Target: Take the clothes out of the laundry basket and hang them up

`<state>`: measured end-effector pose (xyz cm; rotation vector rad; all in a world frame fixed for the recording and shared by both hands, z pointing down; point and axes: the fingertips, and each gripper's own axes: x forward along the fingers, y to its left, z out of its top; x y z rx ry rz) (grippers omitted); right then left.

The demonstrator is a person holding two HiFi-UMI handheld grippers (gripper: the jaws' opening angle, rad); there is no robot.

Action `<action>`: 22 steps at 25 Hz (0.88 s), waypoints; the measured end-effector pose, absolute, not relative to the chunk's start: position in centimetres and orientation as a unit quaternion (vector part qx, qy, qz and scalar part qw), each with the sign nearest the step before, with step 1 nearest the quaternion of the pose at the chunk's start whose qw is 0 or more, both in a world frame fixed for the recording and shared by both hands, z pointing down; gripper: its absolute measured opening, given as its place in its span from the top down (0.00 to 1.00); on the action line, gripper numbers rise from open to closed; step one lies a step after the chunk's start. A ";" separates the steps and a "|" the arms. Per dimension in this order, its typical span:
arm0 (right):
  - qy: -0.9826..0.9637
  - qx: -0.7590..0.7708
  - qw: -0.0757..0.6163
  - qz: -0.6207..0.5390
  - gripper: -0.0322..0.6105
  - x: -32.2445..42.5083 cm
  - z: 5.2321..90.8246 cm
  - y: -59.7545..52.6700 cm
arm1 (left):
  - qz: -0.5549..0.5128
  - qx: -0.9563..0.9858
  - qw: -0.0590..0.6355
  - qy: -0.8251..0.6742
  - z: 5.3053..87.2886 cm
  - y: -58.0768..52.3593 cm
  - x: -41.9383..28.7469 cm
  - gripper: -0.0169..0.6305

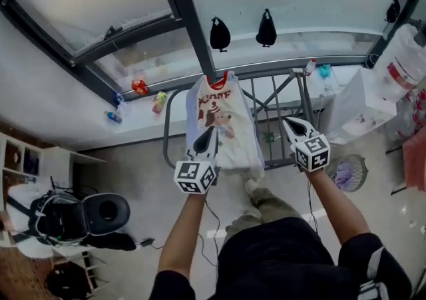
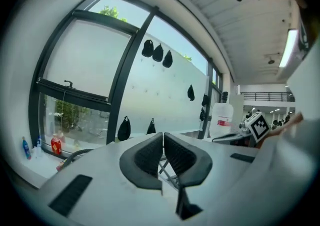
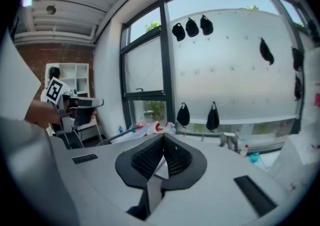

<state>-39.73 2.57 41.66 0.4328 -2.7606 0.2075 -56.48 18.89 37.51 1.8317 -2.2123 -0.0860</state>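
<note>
The white shirt (image 1: pixel 229 129) is hiding part of the drying rack (image 1: pixel 283 102). The left gripper (image 1: pixel 212 130) is covering some of the shirt's print, which is looking too small to read.

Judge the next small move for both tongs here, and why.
Probably draw the left tongs and right tongs back from the drying rack: both are shut with nothing between them, and the white shirt already hangs over it.

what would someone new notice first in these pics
A white shirt with red trim and a cartoon print hangs over the metal drying rack by the window, centre of the head view. The left gripper and right gripper are held up beside it, fingers shut and empty. Small black bags hang on the glass above.
</note>
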 end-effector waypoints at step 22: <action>-0.805 0.471 0.274 0.234 0.95 16.1 59.7 2.3 | 0.017 0.831 0.239 -0.502 48.2 3.7 -8.5 0.96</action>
